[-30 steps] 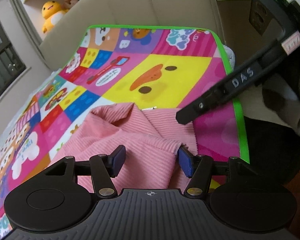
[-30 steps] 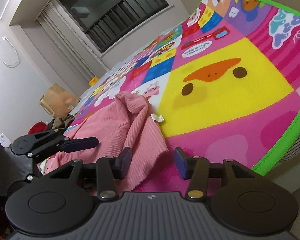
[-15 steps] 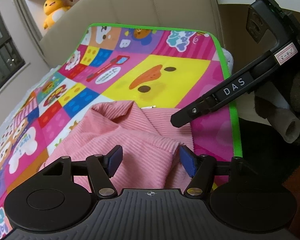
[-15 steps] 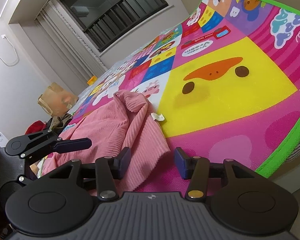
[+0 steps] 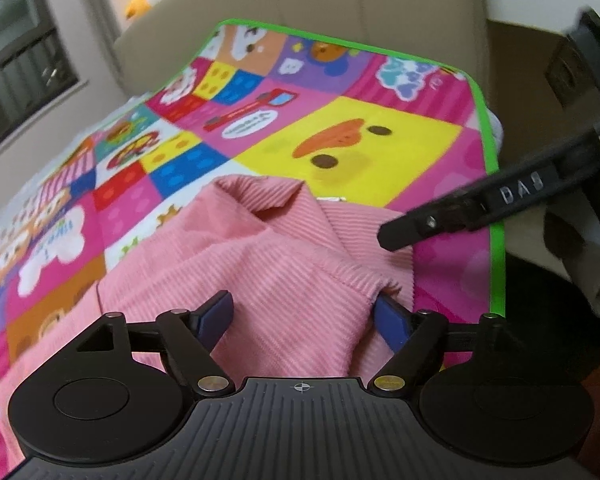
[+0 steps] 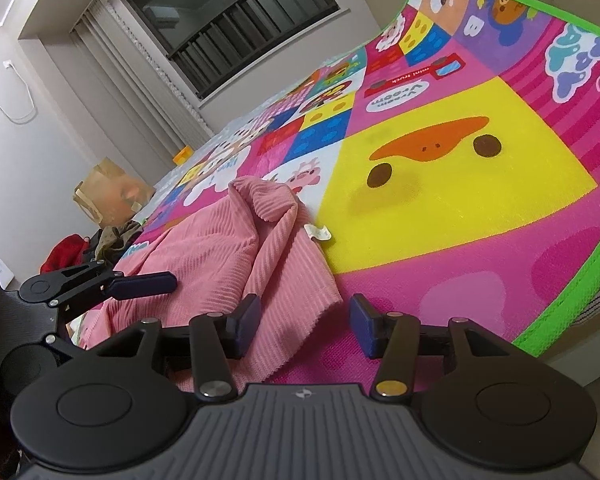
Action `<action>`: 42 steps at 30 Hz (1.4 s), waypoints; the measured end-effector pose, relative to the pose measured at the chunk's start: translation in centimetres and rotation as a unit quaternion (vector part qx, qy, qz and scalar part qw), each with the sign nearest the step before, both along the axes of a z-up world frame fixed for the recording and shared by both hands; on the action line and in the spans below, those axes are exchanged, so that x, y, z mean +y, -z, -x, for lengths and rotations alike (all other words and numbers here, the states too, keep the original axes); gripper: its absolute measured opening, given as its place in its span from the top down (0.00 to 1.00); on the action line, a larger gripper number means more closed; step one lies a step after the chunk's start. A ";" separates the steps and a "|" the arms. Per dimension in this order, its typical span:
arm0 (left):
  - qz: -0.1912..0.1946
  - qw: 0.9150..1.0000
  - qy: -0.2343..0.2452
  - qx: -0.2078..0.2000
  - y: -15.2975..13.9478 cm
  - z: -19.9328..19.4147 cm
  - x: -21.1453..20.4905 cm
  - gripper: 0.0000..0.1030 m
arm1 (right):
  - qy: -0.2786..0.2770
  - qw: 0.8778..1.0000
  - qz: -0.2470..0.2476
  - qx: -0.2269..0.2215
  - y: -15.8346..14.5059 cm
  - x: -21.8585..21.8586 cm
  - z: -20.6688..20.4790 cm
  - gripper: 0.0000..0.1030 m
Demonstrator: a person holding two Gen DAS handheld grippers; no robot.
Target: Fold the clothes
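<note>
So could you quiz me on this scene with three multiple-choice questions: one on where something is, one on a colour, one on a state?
1. Where does the garment lie?
A. on the patterned play mat
B. on a wooden chair
C. in a basket

2. What colour is the garment?
A. blue
B. pink
C. white

3. How do the left gripper's jaws stand?
A. clamped on a white sock
B. shut tight on nothing
C. apart, cloth between them

Answers:
1 A: the garment is spread on the play mat.
2 B: its ribbed cloth is pink.
3 C: the left gripper has just been opening, pads off the cloth.
</note>
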State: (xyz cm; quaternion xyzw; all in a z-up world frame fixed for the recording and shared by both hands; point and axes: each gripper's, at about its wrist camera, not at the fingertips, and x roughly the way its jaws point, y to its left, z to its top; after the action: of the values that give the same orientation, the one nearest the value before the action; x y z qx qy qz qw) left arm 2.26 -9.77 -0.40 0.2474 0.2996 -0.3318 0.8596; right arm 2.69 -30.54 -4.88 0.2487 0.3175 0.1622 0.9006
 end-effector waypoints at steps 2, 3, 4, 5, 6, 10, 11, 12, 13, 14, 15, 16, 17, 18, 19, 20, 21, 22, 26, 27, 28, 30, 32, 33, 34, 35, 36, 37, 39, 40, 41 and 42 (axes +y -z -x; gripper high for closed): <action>0.009 1.000 -0.011 0.007 -0.1 0.0 0.1 0.18 | -0.002 1.000 0.002 0.001 -0.1 0.0 0.0 0.51; 0.011 1.000 -0.014 0.010 -0.1 0.1 0.1 0.17 | -0.004 1.000 0.004 0.002 -0.1 0.0 -0.1 0.51; 0.013 1.000 -0.016 0.013 -0.1 0.1 0.1 0.16 | -0.005 1.000 0.005 0.002 -0.1 0.0 -0.1 0.51; 0.016 1.000 -0.019 0.016 -0.1 0.2 0.1 0.15 | -0.005 1.000 0.006 0.003 -0.2 0.1 -0.1 0.50; 0.018 0.999 -0.021 0.021 -0.2 0.3 0.2 0.14 | -0.006 1.000 0.006 0.003 -0.2 0.1 -0.1 0.50; 0.023 0.999 -0.023 0.032 -0.3 0.7 0.4 0.12 | -0.005 1.000 0.008 0.003 -0.1 0.2 -0.1 0.48; 0.022 0.999 -0.022 0.033 -0.3 0.9 0.4 0.11 | -0.005 1.000 0.009 0.003 -0.1 0.2 -0.1 0.48; 0.022 0.999 -0.020 0.034 -0.3 1.0 0.5 0.09 | -0.005 1.000 0.010 0.003 -0.1 0.2 -0.1 0.48; 0.023 0.999 -0.019 0.036 -0.2 1.1 0.5 0.09 | -0.005 1.000 0.011 0.004 -0.1 0.3 -0.2 0.48; 0.023 0.999 -0.019 0.038 -0.2 1.2 0.6 0.09 | -0.005 1.000 0.012 0.004 -0.1 0.3 -0.2 0.48; 0.023 0.999 -0.018 0.039 -0.1 1.3 0.6 0.09 | -0.005 1.000 0.014 0.004 -0.2 0.3 -0.2 0.48; 0.023 0.999 -0.018 0.040 -0.1 1.3 0.7 0.09 | -0.006 1.000 0.015 0.004 -0.2 0.4 -0.2 0.48; 0.024 0.999 -0.019 0.041 0.0 1.3 0.7 0.09 | -0.006 1.000 0.017 0.004 -0.2 0.4 -0.2 0.48; 0.026 0.999 -0.020 0.042 0.0 1.3 0.8 0.09 | -0.006 1.000 0.019 0.005 -0.3 0.5 -0.2 0.48; 0.028 0.998 -0.022 0.044 0.1 1.2 0.9 0.09 | -0.006 1.000 0.022 0.005 -0.3 0.6 -0.2 0.48; 0.030 0.998 -0.023 0.045 0.1 1.2 0.9 0.09 | -0.006 1.000 0.024 0.005 -0.3 0.6 -0.2 0.48; 0.031 0.998 -0.024 0.047 0.1 1.1 1.0 0.09 | -0.006 1.000 0.025 0.005 -0.3 0.7 -0.2 0.48; 0.032 0.998 -0.025 0.048 0.1 1.1 1.0 0.09 | -0.006 1.000 0.027 0.005 -0.4 0.7 -0.2 0.47; 0.034 0.998 -0.029 0.053 0.1 0.9 1.0 0.08 | -0.008 1.000 0.030 0.005 -0.4 0.8 -0.2 0.46; 0.035 0.997 -0.030 0.054 0.1 0.9 1.0 0.08 | -0.008 0.999 0.031 0.005 -0.4 0.9 -0.2 0.46; 0.035 0.997 -0.031 0.055 0.1 0.9 1.0 0.08 | -0.008 0.999 0.032 0.005 -0.4 0.9 -0.2 0.46; 0.035 0.997 -0.032 0.057 0.1 0.9 0.9 0.08 | -0.009 0.999 0.033 0.005 -0.5 0.9 -0.2 0.45; 0.033 0.997 -0.032 0.057 0.1 0.8 0.9 0.08 | -0.009 0.999 0.035 0.004 -0.5 0.9 -0.2 0.45; 0.032 0.997 -0.032 0.058 0.1 0.8 0.9 0.08 | -0.008 0.999 0.036 0.003 -0.6 0.9 -0.1 0.46; 0.031 0.997 -0.032 0.058 0.2 0.8 0.9 0.08 | -0.006 0.999 0.036 0.001 -0.6 1.0 -0.1 0.46; 0.030 0.997 -0.031 0.058 0.2 0.8 0.8 0.08 | -0.003 0.999 0.035 0.000 -0.7 1.0 0.0 0.47; 0.029 0.997 -0.031 0.058 0.2 0.8 0.8 0.08 | -0.001 0.999 0.037 -0.003 -0.7 1.0 0.1 0.49; 0.029 0.997 -0.031 0.058 0.2 0.7 0.8 0.08 | -0.001 0.999 0.039 -0.007 -0.9 1.1 0.1 0.57; 0.029 0.997 -0.030 0.059 0.2 0.7 0.8 0.08 | -0.009 0.999 0.044 -0.011 -1.0 1.4 0.0 0.68; 0.029 0.997 -0.030 0.060 0.3 0.6 0.8 0.08 | -0.014 0.999 0.046 -0.011 -1.1 1.6 0.0 0.72; 0.029 0.997 -0.030 0.060 0.3 0.6 0.8 0.08 | -0.019 0.999 0.047 -0.011 -1.1 1.7 -0.1 0.77; 0.030 0.997 -0.030 0.060 0.3 0.5 0.8 0.08 | -0.024 0.998 0.049 -0.011 -1.1 1.9 -0.3 0.79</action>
State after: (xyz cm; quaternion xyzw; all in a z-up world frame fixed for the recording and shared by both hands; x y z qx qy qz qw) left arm 1.76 -8.96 -0.69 0.1923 0.3484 -0.3288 0.8565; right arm 2.95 -28.64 -3.80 0.1945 0.3208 0.1710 0.9111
